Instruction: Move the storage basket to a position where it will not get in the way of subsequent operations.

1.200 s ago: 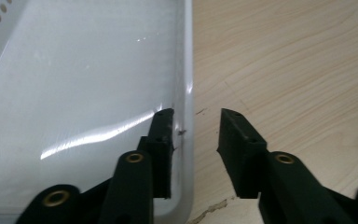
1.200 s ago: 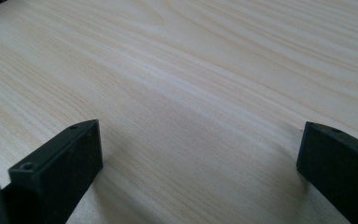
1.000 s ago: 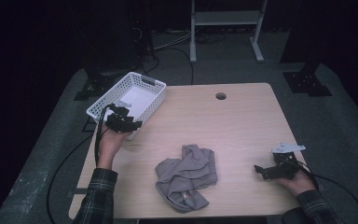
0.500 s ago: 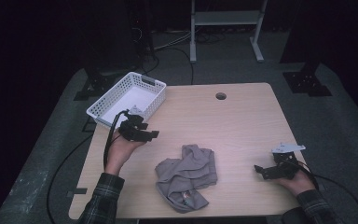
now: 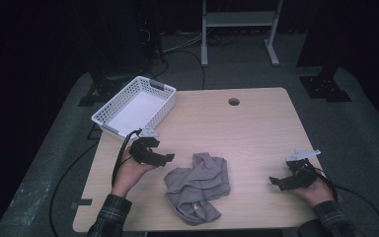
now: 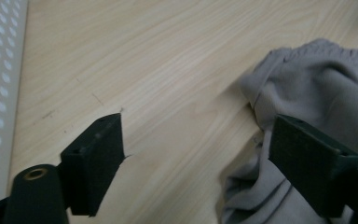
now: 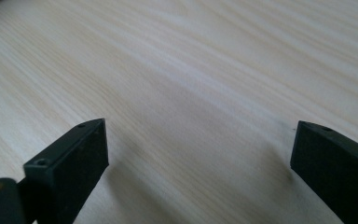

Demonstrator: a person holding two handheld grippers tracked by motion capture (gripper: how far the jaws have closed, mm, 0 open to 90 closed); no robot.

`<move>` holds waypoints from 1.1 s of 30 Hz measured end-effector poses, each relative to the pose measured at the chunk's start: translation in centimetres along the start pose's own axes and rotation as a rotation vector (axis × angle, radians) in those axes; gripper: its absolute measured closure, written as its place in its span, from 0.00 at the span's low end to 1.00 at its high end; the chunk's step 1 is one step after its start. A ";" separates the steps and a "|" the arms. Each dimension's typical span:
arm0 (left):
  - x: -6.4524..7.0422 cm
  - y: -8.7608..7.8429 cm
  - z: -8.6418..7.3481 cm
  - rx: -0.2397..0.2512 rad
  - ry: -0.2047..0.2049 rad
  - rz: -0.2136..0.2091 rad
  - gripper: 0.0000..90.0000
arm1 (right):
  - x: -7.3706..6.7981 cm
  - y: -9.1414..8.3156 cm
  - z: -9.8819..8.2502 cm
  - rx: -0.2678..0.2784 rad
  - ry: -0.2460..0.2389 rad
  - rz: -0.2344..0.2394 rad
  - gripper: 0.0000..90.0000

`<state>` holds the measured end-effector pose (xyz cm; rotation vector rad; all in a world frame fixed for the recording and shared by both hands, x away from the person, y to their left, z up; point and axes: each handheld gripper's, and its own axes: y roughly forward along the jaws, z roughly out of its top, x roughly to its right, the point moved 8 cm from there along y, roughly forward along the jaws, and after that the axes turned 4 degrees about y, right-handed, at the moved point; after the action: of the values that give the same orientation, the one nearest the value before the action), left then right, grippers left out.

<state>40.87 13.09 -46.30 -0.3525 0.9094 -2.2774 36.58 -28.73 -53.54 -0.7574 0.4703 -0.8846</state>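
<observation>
A crumpled grey garment [image 5: 199, 185] with an elastic waistband lies on the wooden table [image 5: 227, 128] near the front edge. My left gripper [image 5: 168, 159] hovers just left of it, pointing at it. Its jaws have just been opening and stand wide, with bare wood between them and the garment [image 6: 317, 102] behind the right jaw. My right gripper [image 5: 275, 182] rests low at the table's front right, well apart from the garment. It stands open over bare wood [image 7: 200, 93].
A white perforated basket [image 5: 135, 107] sits at the table's back left corner, its wall [image 6: 0, 70] at the edge of the left gripper view. A round cable hole [image 5: 234, 101] is near the back edge. A metal stand [image 5: 239, 29] is behind the table.
My left gripper has moved from beside the basket toward the garment, down and to the right, and its jaws have spread. The right gripper has stayed put.
</observation>
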 end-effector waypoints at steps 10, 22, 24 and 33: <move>-0.9 0.8 -4.6 -0.101 -0.006 0.065 0.00 | -1.5 -0.6 1.9 0.063 0.013 0.061 0.04; -3.4 1.3 -8.3 -0.196 -0.008 0.136 0.00 | -6.3 0.3 5.1 0.101 -0.046 0.176 0.04; -3.8 1.4 -8.6 -0.191 -0.018 0.130 0.00 | -7.0 0.4 5.6 0.112 -0.044 0.198 0.04; -4.1 1.4 -8.9 -0.081 -0.007 0.103 0.00 | -10.9 1.2 7.9 0.154 -0.095 0.278 0.04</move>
<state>40.50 19.59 -53.78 -0.3405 0.9951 -2.1496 36.25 -16.15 -48.64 -0.5736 0.4072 -0.6145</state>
